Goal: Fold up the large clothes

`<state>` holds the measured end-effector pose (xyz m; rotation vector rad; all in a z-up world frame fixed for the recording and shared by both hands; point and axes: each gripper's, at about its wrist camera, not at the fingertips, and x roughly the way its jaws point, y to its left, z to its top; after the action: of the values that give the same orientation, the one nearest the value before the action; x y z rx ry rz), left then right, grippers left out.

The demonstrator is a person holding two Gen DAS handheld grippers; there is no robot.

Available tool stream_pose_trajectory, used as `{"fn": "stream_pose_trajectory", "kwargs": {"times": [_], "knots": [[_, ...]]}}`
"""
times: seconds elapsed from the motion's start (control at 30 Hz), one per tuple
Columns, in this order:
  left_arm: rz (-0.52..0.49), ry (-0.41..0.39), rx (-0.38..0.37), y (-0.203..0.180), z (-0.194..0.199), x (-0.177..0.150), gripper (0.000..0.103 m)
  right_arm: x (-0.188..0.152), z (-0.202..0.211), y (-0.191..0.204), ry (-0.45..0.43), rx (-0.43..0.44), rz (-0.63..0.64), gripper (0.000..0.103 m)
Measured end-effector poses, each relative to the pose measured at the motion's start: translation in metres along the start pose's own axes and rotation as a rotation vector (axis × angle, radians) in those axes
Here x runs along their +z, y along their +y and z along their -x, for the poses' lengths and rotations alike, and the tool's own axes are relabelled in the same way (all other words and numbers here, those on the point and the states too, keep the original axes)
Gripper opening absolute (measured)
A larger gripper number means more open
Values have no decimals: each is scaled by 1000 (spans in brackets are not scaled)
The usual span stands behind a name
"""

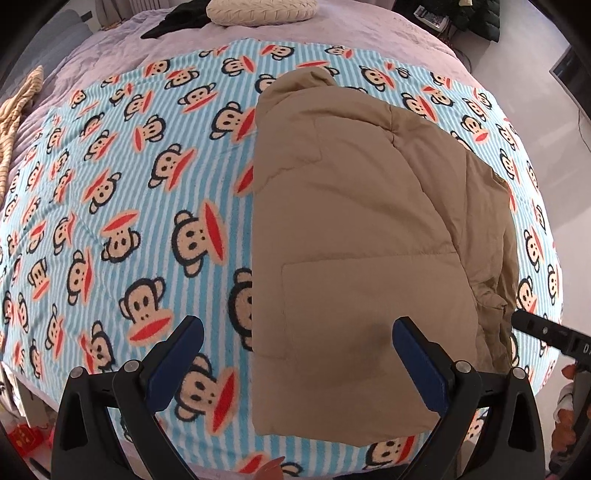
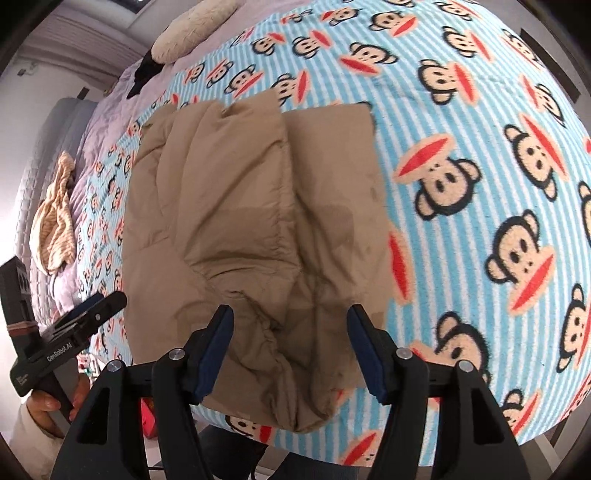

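Tan padded jacket (image 1: 354, 221) lies folded lengthwise into a long narrow bundle on the blue-striped monkey-print blanket (image 1: 129, 192), which covers a bed with a lilac bedspread (image 1: 110, 48). The jacket's straight folded edge runs down one side; the other side is lumpy, with a sleeve or flap tucked on top. A square patch pocket shows near the near end.

Left tongs (image 1: 295, 336) hover above the jacket's near end, pointing steeply down, jaws spread wide, nothing between the pads, no contact with cloth. One blue pad sits over the blanket, the other over the jacket.

Right tongs (image 2: 290, 325) also hang over the jacket's near end, by the puckered hem; jaws apart, pads clear of the fabric, gripping nothing.

In the right wrist view the left tongs are at the left edge, held by a hand (image 2: 48, 402) in a pale sleeve.

Far end of the bed: cream cushion (image 1: 258, 11), a dark garment (image 1: 177, 22) beside it. A striped beige cloth (image 1: 14, 110) lies crumpled on the bedspread, well apart from the jacket.
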<state>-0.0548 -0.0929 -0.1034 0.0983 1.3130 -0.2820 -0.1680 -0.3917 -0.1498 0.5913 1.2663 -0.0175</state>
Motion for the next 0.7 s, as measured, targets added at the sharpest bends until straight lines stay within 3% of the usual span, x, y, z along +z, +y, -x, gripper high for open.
{"fn": "stream_pose_trajectory", "kwargs": {"times": [0.1,0.3,0.37,0.57,0.7], "knots": [[7,-7,3,3,0,1,102,4,3,-13,-15,-3,-31,81],[33,9,-20,17,-11,10,102,15,-1,-35,-23,27,-82,86],[54,22,-74,26,-16,16,102,18,-7,-39,-10,38,-89,103],[77,98,-286,49,-46,38,102,29,-16,-44,-5,101,-111,103],[108,158,-430,59,-73,51,102,43,-36,-46,56,121,-98,103]]}}
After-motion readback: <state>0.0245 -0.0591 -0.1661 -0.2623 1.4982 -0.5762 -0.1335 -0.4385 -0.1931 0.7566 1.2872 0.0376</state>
